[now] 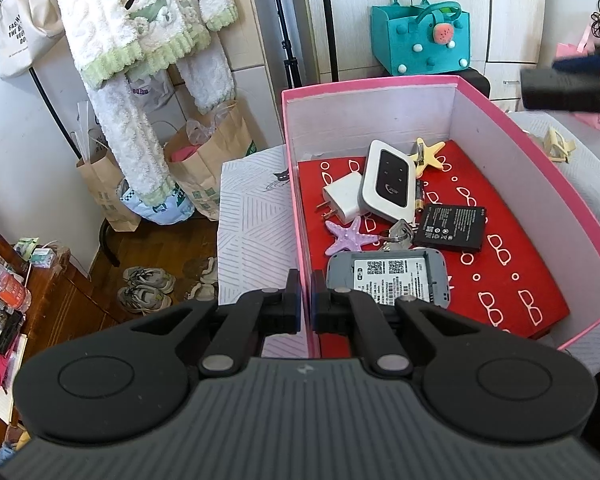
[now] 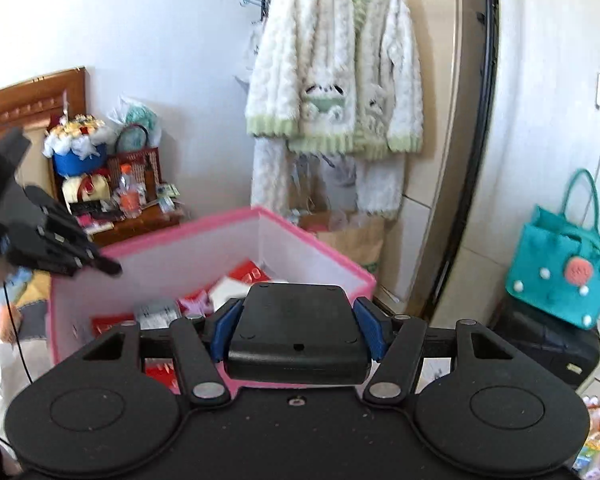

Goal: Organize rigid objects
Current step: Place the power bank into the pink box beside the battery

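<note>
A flat black plastic rectangular device (image 2: pixel 298 332) with rounded corners sits clamped between the blue-padded fingers (image 2: pixel 224 332) of the right gripper (image 2: pixel 299 330). Its long axis runs crosswise, from one finger to the other, and its broad face tilts up toward the camera. It hangs just above the near rim of the pink cardboard box (image 2: pixel 204 248), which is white inside.

In the left wrist view the box (image 1: pixel 500 120) has a red liner printed with white spectacles. On the liner, toward the far left corner, lie a white pocket router with a black face (image 1: pixel 388 180), a white plug adapter (image 1: pixel 342 196), a yellow starfish clip (image 1: pixel 430 154) and a purple starfish clip (image 1: pixel 348 236). A black flat battery (image 1: pixel 452 226) lies near the middle, and a grey open-backed router (image 1: pixel 392 276) lies by the near left wall, long axis across the box.

The left gripper (image 1: pixel 306 300) hovers over the box's left wall, its fingers nearly together with nothing between them.
</note>
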The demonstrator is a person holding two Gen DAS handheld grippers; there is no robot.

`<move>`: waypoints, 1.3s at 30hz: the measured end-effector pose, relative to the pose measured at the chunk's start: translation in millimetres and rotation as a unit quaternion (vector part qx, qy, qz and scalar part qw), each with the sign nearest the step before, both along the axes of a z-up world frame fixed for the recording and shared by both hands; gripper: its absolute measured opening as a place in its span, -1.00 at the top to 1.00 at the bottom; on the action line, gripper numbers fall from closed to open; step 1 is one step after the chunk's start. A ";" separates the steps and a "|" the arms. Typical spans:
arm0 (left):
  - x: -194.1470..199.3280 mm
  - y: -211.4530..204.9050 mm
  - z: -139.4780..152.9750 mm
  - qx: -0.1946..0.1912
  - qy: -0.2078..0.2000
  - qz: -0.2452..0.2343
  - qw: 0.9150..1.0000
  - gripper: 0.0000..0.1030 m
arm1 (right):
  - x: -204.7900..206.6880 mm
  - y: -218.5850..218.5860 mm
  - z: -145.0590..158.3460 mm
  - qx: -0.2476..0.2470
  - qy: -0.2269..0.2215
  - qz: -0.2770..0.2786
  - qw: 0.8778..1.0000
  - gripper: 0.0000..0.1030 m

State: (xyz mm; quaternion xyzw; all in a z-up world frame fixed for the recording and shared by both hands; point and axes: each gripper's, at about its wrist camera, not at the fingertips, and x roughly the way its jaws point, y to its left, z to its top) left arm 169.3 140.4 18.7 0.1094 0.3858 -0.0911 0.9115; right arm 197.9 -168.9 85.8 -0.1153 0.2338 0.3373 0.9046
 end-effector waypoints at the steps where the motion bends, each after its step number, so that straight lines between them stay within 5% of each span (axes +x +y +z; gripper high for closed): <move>1: 0.0 0.6 0.4 -0.002 0.001 -0.001 1.000 0.93 | 0.7 5.2 1.8 -0.003 0.000 0.008 1.000 -0.29; 8: 0.7 2.7 1.3 -0.005 0.001 -0.003 1.000 0.93 | 6.4 53.0 -7.2 -0.029 0.040 0.078 0.996 -0.29; 13: 0.2 5.1 0.4 -0.014 -0.003 -0.002 1.000 0.93 | 28.0 92.5 -31.9 -0.131 0.026 0.053 0.990 -0.29; 18: 0.8 6.7 0.5 -0.020 -0.002 -0.003 1.000 0.93 | 50.0 105.3 -51.4 -0.174 0.055 0.033 0.983 -0.29; 32: 0.5 7.5 -1.7 -0.024 -0.006 -0.006 1.000 0.93 | 8.9 6.8 -22.0 -0.010 0.015 -0.066 0.998 -0.40; 36: 0.8 7.3 -1.2 -0.026 -0.005 -0.004 1.000 0.93 | 6.1 -23.0 -38.5 -0.004 0.049 -0.098 0.994 -0.37; 39: -0.1 7.8 -0.9 -0.025 -0.006 -0.003 1.000 0.93 | 8.3 -43.2 -59.1 0.017 0.106 -0.116 0.987 -0.11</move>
